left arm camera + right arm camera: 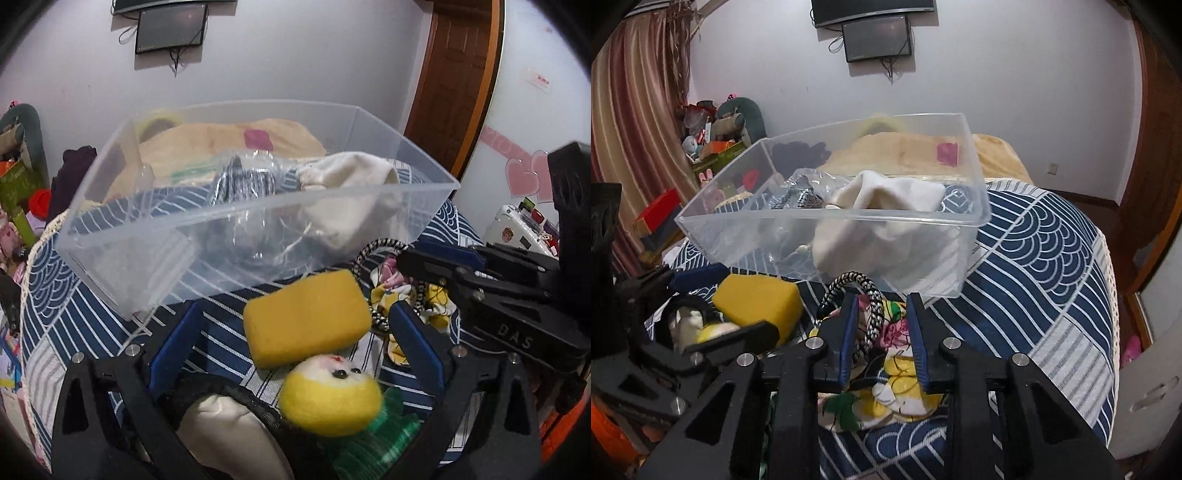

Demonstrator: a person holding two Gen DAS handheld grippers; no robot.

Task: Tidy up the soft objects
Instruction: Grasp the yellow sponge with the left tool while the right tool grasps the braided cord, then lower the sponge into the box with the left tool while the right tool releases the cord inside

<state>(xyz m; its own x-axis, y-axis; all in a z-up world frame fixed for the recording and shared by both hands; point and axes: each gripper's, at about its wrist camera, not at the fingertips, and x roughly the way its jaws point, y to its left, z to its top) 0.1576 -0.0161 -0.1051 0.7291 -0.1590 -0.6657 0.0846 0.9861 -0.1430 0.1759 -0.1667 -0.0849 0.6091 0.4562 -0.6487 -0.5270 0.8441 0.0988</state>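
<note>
Left wrist view: left gripper point(295, 332), jaws wide, frames a yellow sponge point(306, 317) at centre frame. Right gripper point(882, 332), lower centre, jaws narrowed around a floral pouch point(886, 391) and its braided cord point(871, 310).

Home bedroom. Bed point(1052, 236) under a blue wave-print cover, beige blanket point(993, 155) further back. Striped curtains point(635, 110) at left, wooden door point(454, 85), wall-mounted screen point(877, 38) with loose cables, plush toys point(735, 122) heaped in the corner, pink heart stickers point(524, 177) on the wall.

Bed under blue wave-patterned cover point(1034, 258), clear plastic bin point(975, 225), yellow sponge point(306, 317), yellow-headed doll point(332, 398), floral cloth point(886, 402)
</note>
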